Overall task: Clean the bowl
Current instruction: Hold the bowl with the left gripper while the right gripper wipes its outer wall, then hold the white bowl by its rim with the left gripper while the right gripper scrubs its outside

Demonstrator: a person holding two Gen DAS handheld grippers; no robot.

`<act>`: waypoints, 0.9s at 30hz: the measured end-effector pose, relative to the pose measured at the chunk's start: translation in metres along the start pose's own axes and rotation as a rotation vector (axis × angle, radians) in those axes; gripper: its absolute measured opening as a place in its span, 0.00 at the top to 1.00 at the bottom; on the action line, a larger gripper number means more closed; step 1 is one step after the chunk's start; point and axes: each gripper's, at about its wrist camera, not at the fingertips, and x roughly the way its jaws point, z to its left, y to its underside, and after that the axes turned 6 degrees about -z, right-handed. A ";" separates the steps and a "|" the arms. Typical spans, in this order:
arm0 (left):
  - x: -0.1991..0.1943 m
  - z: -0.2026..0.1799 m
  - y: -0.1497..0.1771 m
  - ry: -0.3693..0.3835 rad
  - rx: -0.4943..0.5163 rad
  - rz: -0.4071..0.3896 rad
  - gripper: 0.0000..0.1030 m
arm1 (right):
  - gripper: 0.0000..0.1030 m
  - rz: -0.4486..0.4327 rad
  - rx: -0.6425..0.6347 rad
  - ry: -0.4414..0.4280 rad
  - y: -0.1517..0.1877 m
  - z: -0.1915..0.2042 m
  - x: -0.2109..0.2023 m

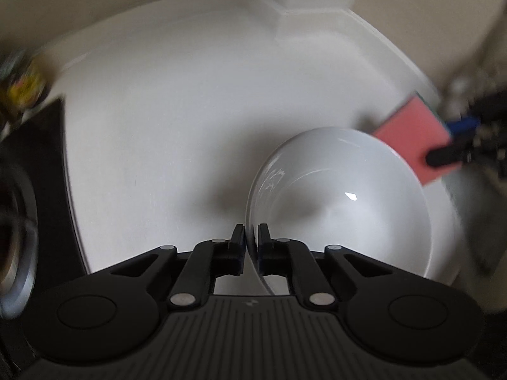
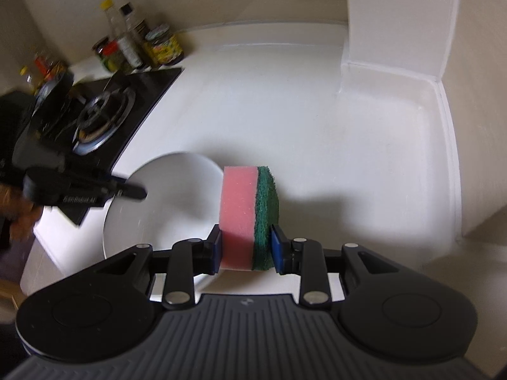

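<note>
bowl (image 1: pixel 342 202) rim between left gripper (image 1: pixel 252 237) jaws, pinched

Blurred jars (image 1: pixel 19 85), burner (image 1: pixel 16 237) cut off

White countertop (image 2: pixel 285 120) filling mid-frame, carrying white bowl (image 2: pixel 171 196) at lower left, black gas hob (image 2: pixel 126 107) at left, jars and bottles (image 2: pixel 139 47) upper left.

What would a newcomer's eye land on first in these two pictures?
First the pink foam sponge with a green scouring pad, clamped in the right gripper beside the glossy white ceramic bowl. Next the left gripper, shut on that bowl's rim over the white countertop.
</note>
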 end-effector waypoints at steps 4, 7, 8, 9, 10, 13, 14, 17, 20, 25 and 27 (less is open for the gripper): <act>0.012 -0.004 -0.019 0.051 0.171 0.000 0.93 | 0.74 -0.008 -0.038 0.028 -0.014 0.001 0.010; 0.008 0.007 -0.023 0.037 0.050 -0.024 0.93 | 0.74 -0.015 -0.043 0.044 -0.020 0.001 0.014; 0.003 0.008 -0.020 0.015 -0.003 -0.034 0.93 | 0.74 -0.015 -0.042 0.046 -0.022 0.001 0.015; -0.003 0.008 -0.017 -0.007 -0.057 -0.045 0.93 | 0.74 -0.019 -0.027 0.039 -0.020 -0.001 0.014; -0.007 0.007 -0.012 -0.027 -0.092 -0.048 0.93 | 0.74 -0.022 -0.018 0.036 -0.017 -0.002 0.011; -0.015 0.000 0.003 -0.076 -0.168 -0.047 0.93 | 0.74 -0.036 0.017 0.026 -0.006 -0.006 0.004; -0.015 0.000 0.008 -0.080 -0.188 -0.043 0.93 | 0.74 -0.041 0.027 0.021 -0.002 -0.007 0.002; -0.010 0.000 0.009 -0.083 -0.197 -0.039 0.93 | 0.74 -0.042 0.034 0.017 0.006 -0.006 -0.004; -0.011 -0.002 0.003 -0.066 -0.110 -0.032 0.94 | 0.74 -0.022 0.012 0.009 0.006 -0.006 -0.005; -0.002 -0.008 -0.015 -0.021 0.154 -0.028 0.92 | 0.74 -0.023 -0.002 0.027 -0.006 -0.008 0.002; 0.002 -0.004 -0.021 -0.003 0.152 -0.033 0.93 | 0.74 -0.033 -0.015 0.056 -0.013 -0.006 0.008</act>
